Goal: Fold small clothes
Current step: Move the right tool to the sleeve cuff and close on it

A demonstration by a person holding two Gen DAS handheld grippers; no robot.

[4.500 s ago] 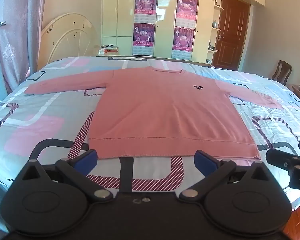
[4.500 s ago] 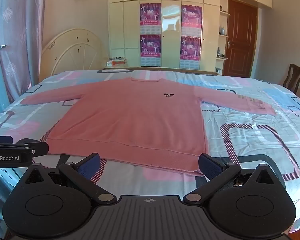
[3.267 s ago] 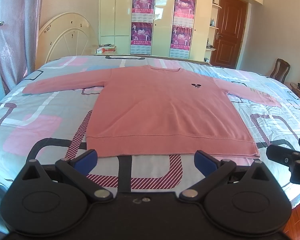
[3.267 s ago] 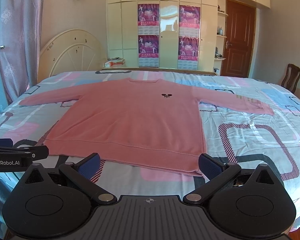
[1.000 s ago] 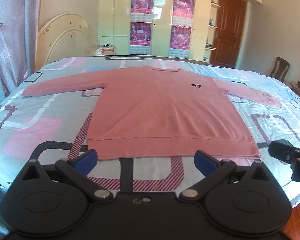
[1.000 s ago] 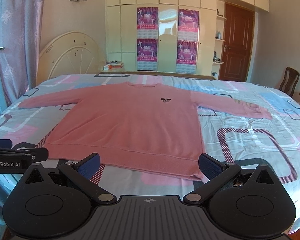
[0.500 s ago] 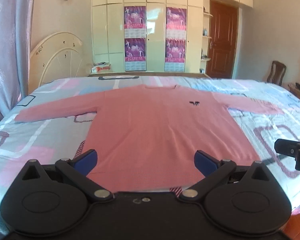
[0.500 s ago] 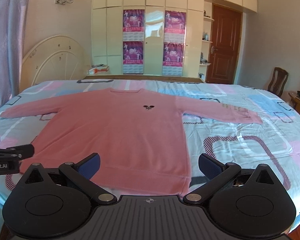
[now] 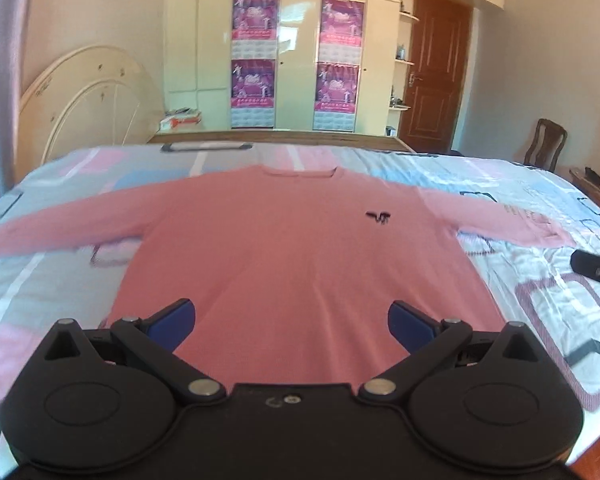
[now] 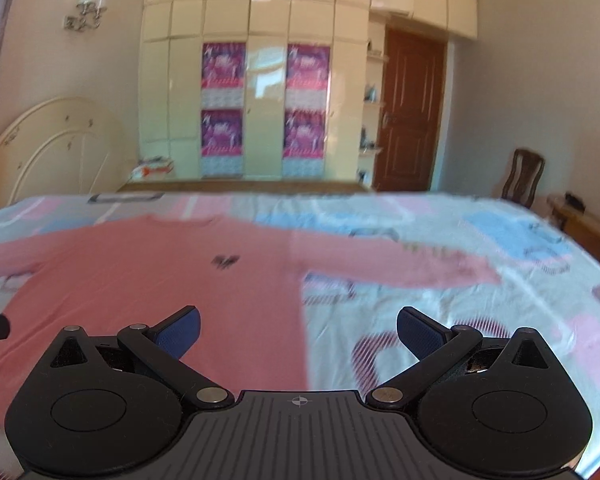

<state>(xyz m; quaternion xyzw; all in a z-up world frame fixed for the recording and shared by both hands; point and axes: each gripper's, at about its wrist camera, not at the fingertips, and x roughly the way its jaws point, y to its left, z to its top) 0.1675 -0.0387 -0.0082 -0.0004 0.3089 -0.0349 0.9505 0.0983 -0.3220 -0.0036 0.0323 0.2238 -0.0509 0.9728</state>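
- A pink long-sleeved sweater [image 9: 300, 248] lies flat and face up on the bed [image 9: 540, 200], its body straight ahead of the left hand-held gripper [image 9: 292, 318] and both sleeves stretched out to the sides.
- The left hand-held gripper is open, its two blue-padded fingers [image 9: 172, 318] spread wide with nothing between them; both pads sit over the lower part of the sweater's body, though whether they touch the fabric cannot be told.
- The sweater's neckline is at the far end from this gripper, and a small dark logo [image 9: 378, 216] sits on the chest, ahead and to the right of it.
- The right hand-held gripper [image 10: 298, 328] is open as well, jaws wide apart and holding nothing.
- Its left pad is over the pink body near the sweater's right side edge, and its right pad is over the patterned bedsheet [image 10: 460, 320] just beside that edge.
- The sweater's right sleeve [image 10: 400, 268] runs ahead of the right gripper and off to its right, lying flat on the sheet.
- This view is motion-blurred, so fine detail of the fabric is unclear.
- In the left wrist view a black part of the right gripper shows at the far right, over the sheet and apart from the sweater.
- Beyond the bed stand a cream wardrobe [image 9: 296, 48] with purple posters [image 9: 254, 88], a brown door [image 9: 432, 72], a wooden chair [image 9: 544, 142] to the right and a cream headboard [image 9: 88, 104] leaning to the left.
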